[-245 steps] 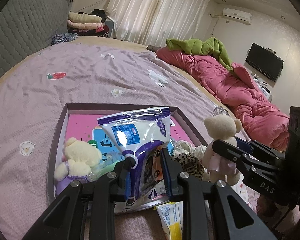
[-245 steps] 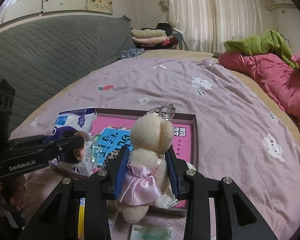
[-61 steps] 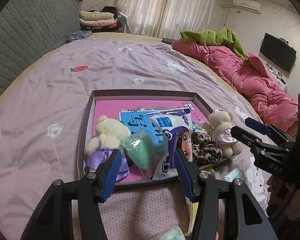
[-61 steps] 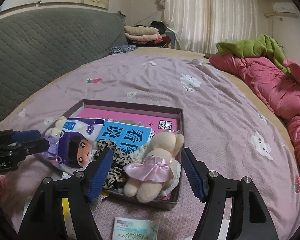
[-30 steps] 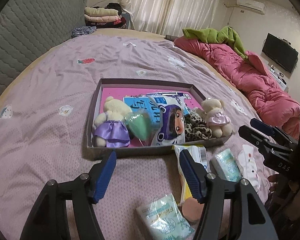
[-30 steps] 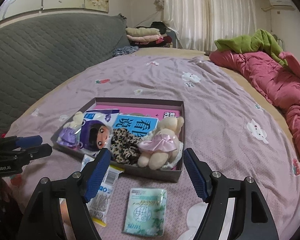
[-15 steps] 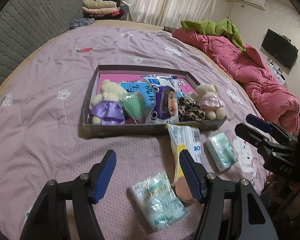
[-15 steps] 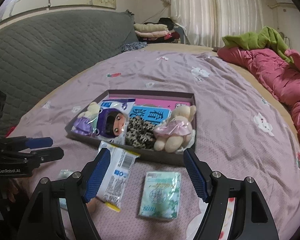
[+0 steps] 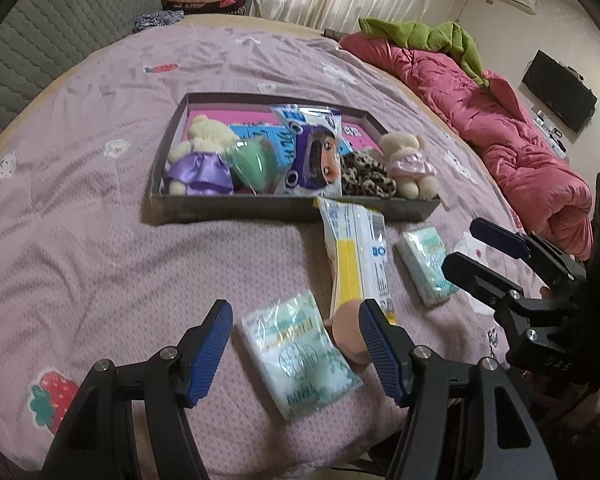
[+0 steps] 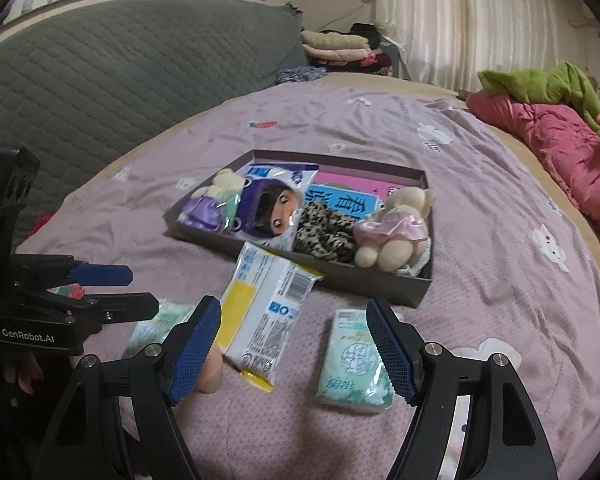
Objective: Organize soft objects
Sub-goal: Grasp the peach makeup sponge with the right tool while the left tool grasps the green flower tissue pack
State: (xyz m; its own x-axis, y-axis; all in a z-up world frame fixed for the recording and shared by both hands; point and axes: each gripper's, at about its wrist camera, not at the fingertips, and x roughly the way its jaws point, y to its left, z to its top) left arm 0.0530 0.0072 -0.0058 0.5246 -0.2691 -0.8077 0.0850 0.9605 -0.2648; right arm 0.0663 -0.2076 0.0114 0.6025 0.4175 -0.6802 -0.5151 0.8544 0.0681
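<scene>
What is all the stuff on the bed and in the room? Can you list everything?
Box: one, dark, on the purple bedspread.
Teddy bears: two, cream; purple dress at the box's left end, pink dress at its right.
Doll packet: one, purple and white, in box.
Leopard cloth: one, in box.
Green pouch: one, in box.
Tissue packs: two, pale green, on bedspread.
Yellow-white packet: one, leaning on box front.
Pink quilt: one, bed's far side.
Left gripper: jaws open.
Right gripper: jaws open.

"GenRobot.AI" in white on the left gripper (image 10: 112, 292) body, left of the right claw, large Chinese character 看 on the blue book (image 10: 342, 202) in the tray ahead
</scene>
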